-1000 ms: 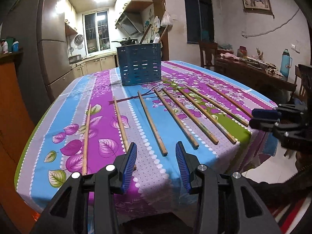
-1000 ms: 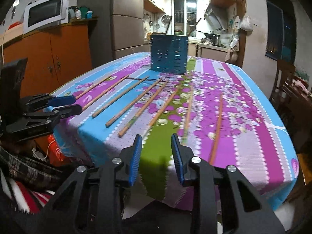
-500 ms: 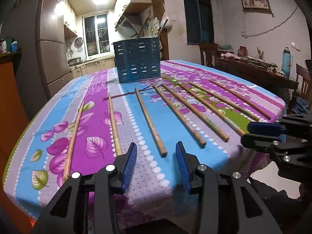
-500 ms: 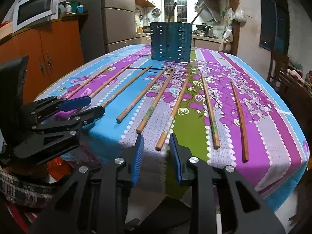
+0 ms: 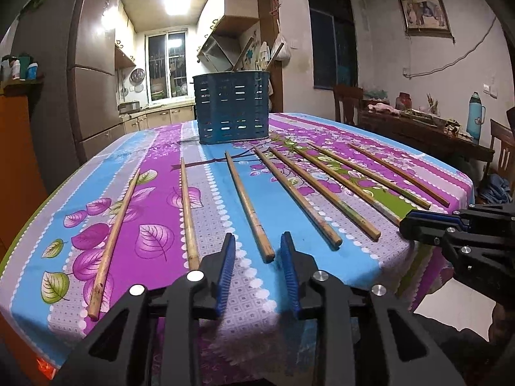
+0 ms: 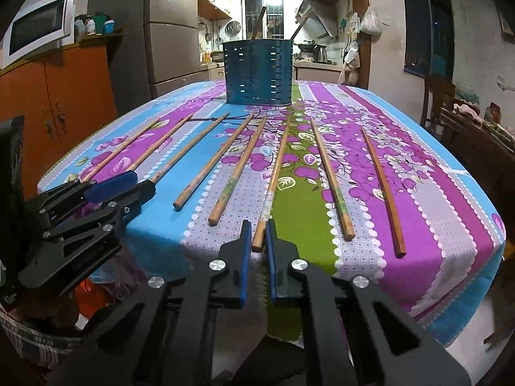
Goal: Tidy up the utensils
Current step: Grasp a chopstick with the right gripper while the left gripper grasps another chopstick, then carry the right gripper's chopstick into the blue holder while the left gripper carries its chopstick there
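Several wooden chopsticks lie fanned out on a flowered tablecloth (image 5: 151, 225) in front of a blue slotted utensil holder (image 5: 232, 106), which also shows in the right wrist view (image 6: 258, 72). My left gripper (image 5: 257, 244) is open and empty, its fingers either side of the near end of one chopstick (image 5: 249, 204). My right gripper (image 6: 257, 231) is open with a narrow gap, its fingers either side of the near tip of another chopstick (image 6: 272, 181) without clamping it. Each gripper shows in the other's view.
The holder has two utensils standing in it. A wooden chair (image 5: 346, 101) and a cluttered side table (image 5: 425, 128) stand to the right, an orange cabinet (image 6: 61, 96) and a fridge (image 6: 170, 41) to the left. The table's front edge is just below both grippers.
Both grippers have moved forward over the table's front edge toward the chopstick ends. The right gripper's fingers have narrowed around a chopstick tip.
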`<state>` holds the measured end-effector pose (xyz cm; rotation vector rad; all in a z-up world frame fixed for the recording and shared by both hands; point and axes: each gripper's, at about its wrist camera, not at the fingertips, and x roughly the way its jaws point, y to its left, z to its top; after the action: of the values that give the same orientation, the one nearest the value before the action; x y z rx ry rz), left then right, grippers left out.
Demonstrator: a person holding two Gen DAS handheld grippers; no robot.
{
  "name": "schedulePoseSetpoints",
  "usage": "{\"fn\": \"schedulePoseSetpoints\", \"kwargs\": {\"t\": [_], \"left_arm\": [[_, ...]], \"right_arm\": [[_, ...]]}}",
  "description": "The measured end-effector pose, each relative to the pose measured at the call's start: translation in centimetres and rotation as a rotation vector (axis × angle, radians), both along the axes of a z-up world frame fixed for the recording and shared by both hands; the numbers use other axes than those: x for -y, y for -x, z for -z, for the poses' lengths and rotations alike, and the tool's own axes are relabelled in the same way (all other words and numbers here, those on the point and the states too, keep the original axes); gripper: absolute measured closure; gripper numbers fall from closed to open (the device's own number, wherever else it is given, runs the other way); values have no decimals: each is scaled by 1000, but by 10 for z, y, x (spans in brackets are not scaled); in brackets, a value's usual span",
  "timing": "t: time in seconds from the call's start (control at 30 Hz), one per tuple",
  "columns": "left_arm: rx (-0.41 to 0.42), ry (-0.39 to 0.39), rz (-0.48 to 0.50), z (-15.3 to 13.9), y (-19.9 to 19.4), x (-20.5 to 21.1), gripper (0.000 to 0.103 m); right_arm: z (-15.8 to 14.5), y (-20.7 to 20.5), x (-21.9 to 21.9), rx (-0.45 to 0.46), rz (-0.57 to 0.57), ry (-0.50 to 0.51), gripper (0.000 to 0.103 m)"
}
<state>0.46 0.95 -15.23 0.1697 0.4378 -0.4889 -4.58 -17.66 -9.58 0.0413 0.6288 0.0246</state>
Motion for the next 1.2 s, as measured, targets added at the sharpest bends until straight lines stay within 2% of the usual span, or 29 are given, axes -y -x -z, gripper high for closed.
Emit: {"fn": "schedulePoseSetpoints", "kwargs": {"t": [0.33, 0.43, 0.63, 0.8, 1.03, 1.2], "left_arm": [[26, -7, -17, 1, -4, 8, 94], [30, -3, -28, -2, -4, 7, 95], [89, 13, -49, -20, -1, 3, 95], [132, 42, -63, -46, 2, -6, 95], [169, 127, -24, -100, 0, -19, 95], [187, 181, 0, -136, -11, -27, 95]], "right_arm": [[0, 0, 10, 11, -2, -50, 98], [-1, 3, 18, 29, 11, -81, 98], [-16, 11, 29, 99, 18, -102, 98], [-42, 17, 32, 189, -3, -45, 98], [-100, 9, 43, 344, -78, 1, 98], [-125, -7, 53, 396, -103, 0, 98]]}}
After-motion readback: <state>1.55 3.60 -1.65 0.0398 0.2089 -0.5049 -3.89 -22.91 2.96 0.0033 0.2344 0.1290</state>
